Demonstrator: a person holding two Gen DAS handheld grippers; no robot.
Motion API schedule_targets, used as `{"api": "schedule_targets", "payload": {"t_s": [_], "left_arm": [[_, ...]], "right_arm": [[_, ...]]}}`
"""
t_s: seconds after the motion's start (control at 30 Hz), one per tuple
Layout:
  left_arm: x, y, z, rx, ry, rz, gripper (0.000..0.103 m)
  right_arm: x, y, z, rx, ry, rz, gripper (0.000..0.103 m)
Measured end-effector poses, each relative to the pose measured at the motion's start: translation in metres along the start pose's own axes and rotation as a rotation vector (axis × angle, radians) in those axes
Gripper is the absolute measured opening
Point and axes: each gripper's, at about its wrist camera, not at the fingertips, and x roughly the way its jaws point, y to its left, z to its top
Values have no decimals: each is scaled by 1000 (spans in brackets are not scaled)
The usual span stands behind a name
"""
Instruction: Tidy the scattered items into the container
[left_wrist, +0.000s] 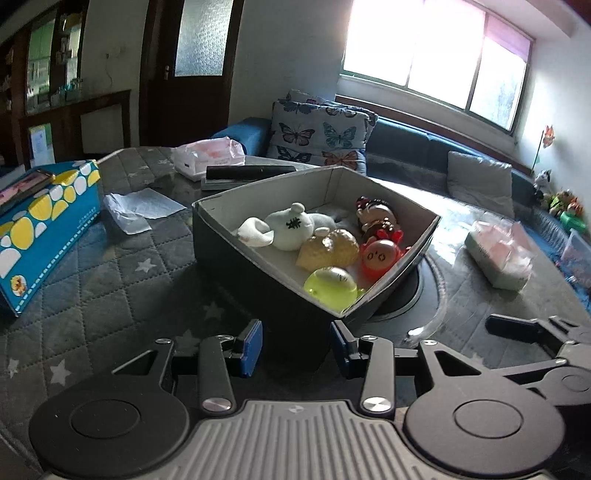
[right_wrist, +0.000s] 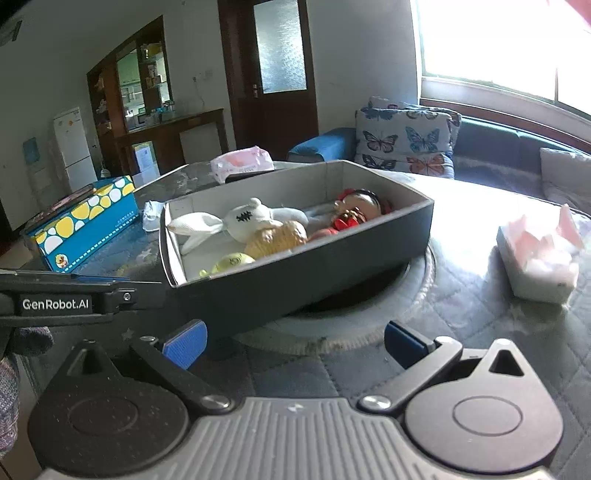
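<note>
Matt cardboard box on quilted cloth table cover holds glossy plastic toys (one plush).

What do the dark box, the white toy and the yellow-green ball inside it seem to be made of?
The box looks like cardboard: thin folded walls, matte dark outside, plain grey inside. The white toy seems soft fabric, probably stuffed plush: a dull surface with black stitching. The yellow-green ball looks like glossy, translucent plastic or rubber: light glows through it and a bright highlight sits on top.
</note>
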Motion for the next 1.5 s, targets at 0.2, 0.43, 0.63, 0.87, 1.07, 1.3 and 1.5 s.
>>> {"api": "schedule_targets", "payload": {"t_s": [0.2,0.43,0.63,0.87,1.07,1.3,1.5], "left_arm": [[3,-1,-8,4,16,24,43],[5,-3,-16,19,32,46,43],[5,-6,-19,36,35,56,43],[6,-8,-21,47,36,70,43],[7,-11,-24,59,40,75,43],[8,-13,-24,70,40,81,43],[7,-16,-24,88,28,82,41]], "right_arm": [[-3,-1,-11,15,10,-13,103],[-2,-3,-20,31,26,-20,103],[-1,0,-24,24,35,-17,103],[1,0,-28,31,47,-19,103],[3,1,-29,31,51,-17,103],[6,2,-30,36,58,-18,103],[7,3,-31,32,60,-14,103]]}}
